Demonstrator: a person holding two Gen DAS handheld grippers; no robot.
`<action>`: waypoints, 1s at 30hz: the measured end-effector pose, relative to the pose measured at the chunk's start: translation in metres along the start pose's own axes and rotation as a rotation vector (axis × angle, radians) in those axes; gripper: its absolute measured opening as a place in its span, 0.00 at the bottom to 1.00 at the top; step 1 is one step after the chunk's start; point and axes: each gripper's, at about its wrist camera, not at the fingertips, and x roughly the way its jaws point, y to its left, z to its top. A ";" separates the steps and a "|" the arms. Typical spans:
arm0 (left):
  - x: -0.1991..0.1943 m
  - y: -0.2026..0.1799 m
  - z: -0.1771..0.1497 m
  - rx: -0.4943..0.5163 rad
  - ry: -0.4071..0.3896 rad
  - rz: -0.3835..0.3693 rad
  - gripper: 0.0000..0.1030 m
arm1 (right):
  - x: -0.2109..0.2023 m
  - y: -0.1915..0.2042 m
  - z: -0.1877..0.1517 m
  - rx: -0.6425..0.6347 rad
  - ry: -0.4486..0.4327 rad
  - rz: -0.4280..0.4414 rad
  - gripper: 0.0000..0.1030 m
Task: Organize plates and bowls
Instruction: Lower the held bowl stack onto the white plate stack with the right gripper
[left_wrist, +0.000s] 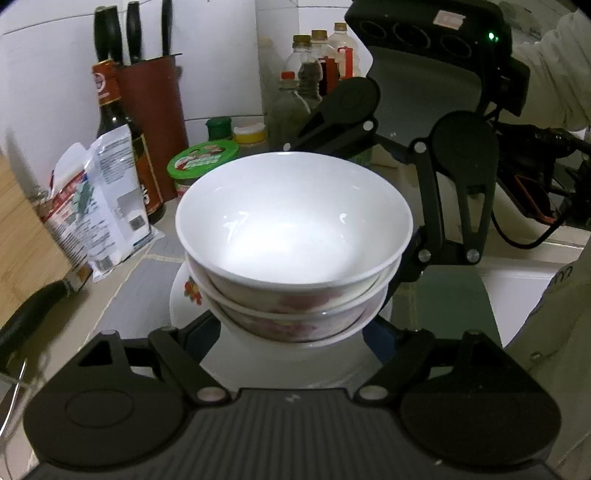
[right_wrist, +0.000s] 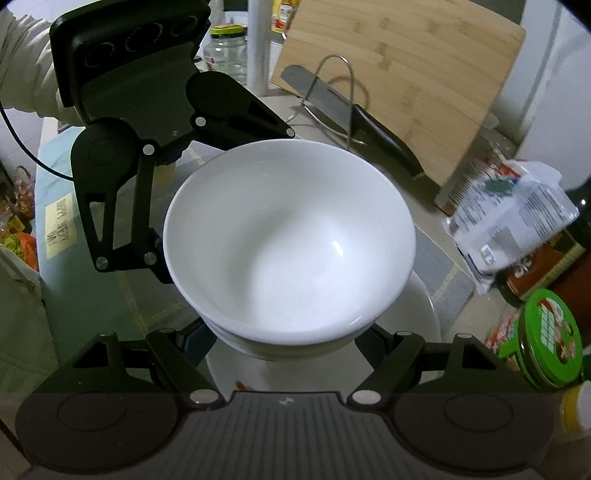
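Note:
A stack of three white bowls (left_wrist: 293, 236) with pink flower prints stands on a white plate (left_wrist: 184, 299). In the left wrist view my left gripper (left_wrist: 291, 332) has its fingers spread around the base of the stack; the tips are hidden under the bowls. My right gripper (left_wrist: 399, 258) faces it from the far side. In the right wrist view the same bowl stack (right_wrist: 290, 240) sits on the plate (right_wrist: 417, 325), my right gripper (right_wrist: 288, 336) is spread around its base, and my left gripper (right_wrist: 166, 258) shows at the left.
A knife block (left_wrist: 155, 122), a dark bottle (left_wrist: 114, 122), a foil bag (left_wrist: 99, 206), a green-lidded tub (left_wrist: 201, 158) and several bottles (left_wrist: 314, 70) crowd the back. A bamboo cutting board (right_wrist: 406, 81), a cleaver (right_wrist: 343, 110) on a wire rack and a glass jar (right_wrist: 229, 51) stand nearby.

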 end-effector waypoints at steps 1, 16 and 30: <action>0.003 0.001 0.002 0.005 0.000 -0.001 0.81 | -0.001 -0.002 -0.002 0.002 0.000 -0.004 0.82; 0.033 0.010 0.009 -0.004 0.015 -0.016 0.81 | 0.009 -0.024 -0.012 0.026 0.036 -0.016 0.82; 0.042 0.017 0.007 -0.021 0.021 -0.021 0.81 | 0.015 -0.029 -0.013 0.029 0.049 -0.013 0.82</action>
